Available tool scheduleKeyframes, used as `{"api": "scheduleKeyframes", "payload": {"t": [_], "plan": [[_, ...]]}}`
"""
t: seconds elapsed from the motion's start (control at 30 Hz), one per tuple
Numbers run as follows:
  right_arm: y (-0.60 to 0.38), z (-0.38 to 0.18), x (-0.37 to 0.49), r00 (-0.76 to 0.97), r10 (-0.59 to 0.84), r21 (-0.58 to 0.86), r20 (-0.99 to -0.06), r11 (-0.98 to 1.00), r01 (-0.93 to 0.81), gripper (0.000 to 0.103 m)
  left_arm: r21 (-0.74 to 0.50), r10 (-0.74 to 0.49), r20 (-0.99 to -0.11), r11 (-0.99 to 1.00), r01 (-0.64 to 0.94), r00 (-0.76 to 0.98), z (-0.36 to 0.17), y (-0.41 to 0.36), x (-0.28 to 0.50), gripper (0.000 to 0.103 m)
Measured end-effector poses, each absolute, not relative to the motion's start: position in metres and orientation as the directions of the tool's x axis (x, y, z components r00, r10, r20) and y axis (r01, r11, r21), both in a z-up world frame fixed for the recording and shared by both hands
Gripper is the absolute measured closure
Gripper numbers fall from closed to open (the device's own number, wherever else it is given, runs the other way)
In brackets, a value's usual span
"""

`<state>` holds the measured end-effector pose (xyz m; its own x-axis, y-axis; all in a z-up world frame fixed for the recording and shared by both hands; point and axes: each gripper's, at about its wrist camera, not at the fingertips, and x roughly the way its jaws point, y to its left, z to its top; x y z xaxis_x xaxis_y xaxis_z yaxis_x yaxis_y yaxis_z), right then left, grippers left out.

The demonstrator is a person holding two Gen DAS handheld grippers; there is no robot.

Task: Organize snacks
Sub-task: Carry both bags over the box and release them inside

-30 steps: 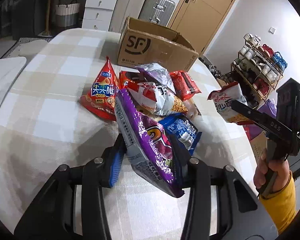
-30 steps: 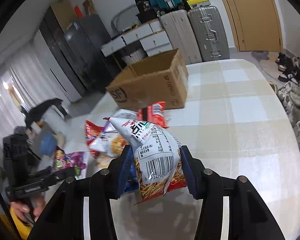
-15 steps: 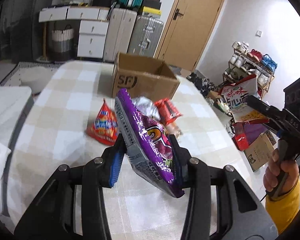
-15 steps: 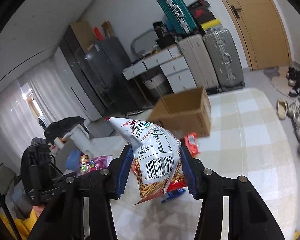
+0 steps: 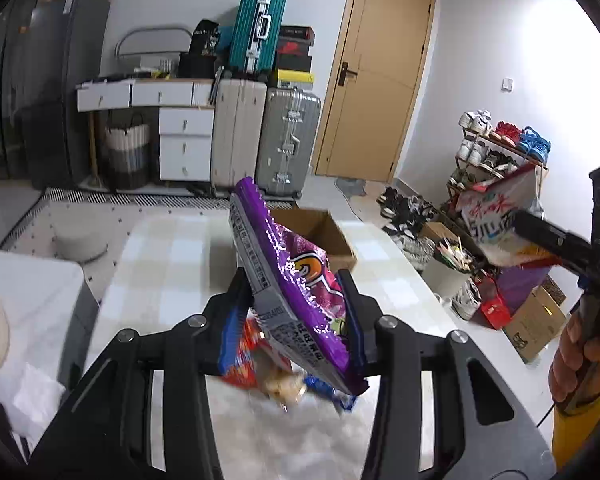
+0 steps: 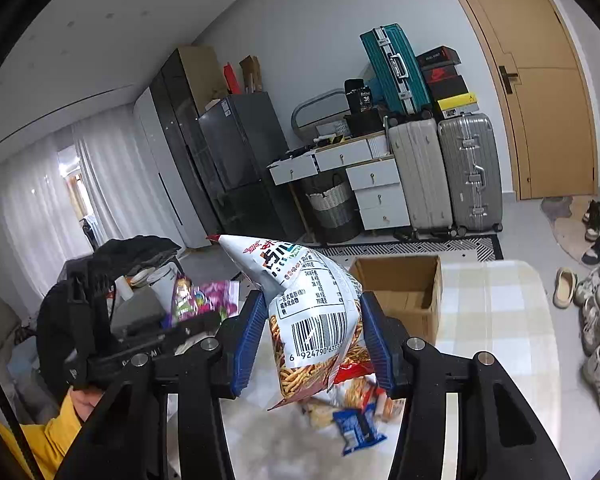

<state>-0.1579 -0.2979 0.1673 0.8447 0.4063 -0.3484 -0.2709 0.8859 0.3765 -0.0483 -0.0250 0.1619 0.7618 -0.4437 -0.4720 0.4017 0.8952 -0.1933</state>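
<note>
The left gripper [image 5: 292, 312] is pinching a purple snack bag [image 5: 288, 280] by its middle, the bag standing tilted with its serrated top leaning toward 11 o'clock and its lower end hanging free past the blue pads; the right gripper [image 6: 310, 340] is pinching a white snack bag [image 6: 312, 312] of fried sticks, barcode side facing the lens, its bottom corner dangling below the fingers; both bags are riding in the air above the checked table [image 5: 172, 264], with the open cardboard box [image 6: 400, 292] sitting at 12 o'clock beyond them and the loose pile of snacks [image 6: 352, 404] lying on the cloth below. What is likely to go wrong, in my judgement: each bag is slick, puffed film held across an air pocket, so a quick swing could be letting it slide or rotate out of the pads; the dangling ends could be catching on the box's near wall if the carry is coming in too low; a release short of the opening would be dropping a bag on the rim. The two tools are travelling close together, the right one showing at 3 o'clock in the left view, so crossing paths risks a knock. Room looks generous above the box and to the right of it on the bare cloth; the table's far edge is rounding off just behind the box.
</note>
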Motion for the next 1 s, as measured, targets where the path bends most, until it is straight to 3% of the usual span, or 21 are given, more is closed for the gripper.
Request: {"api": "scheduleKeyframes", "payload": {"t": [0.23, 0.37, 1.0], "plan": [[-0.29, 0.171, -0.109, 0.845, 0.384, 0.345, -0.371, 0.902, -0.259, 0.054, -0.129, -0.352, -0.49, 0.934, 0.334, 0.797, 0.197, -0.043, -0.003, 0.064], [-0.292, 0.156, -0.067, 0.83, 0.392, 0.363, -0.396, 0.898, -0.25, 0.054, -0.143, -0.361, -0.525, 0.93, 0.338, 0.771, 0.194, -0.057, 0.03, 0.064], [-0.329, 0.046, 0.093, 0.734, 0.396, 0.464, -0.551, 0.877, -0.125, 0.054, -0.13, -0.331, -0.713, 0.929, 0.347, 0.618, 0.076, -0.154, 0.226, 0.066]]}}
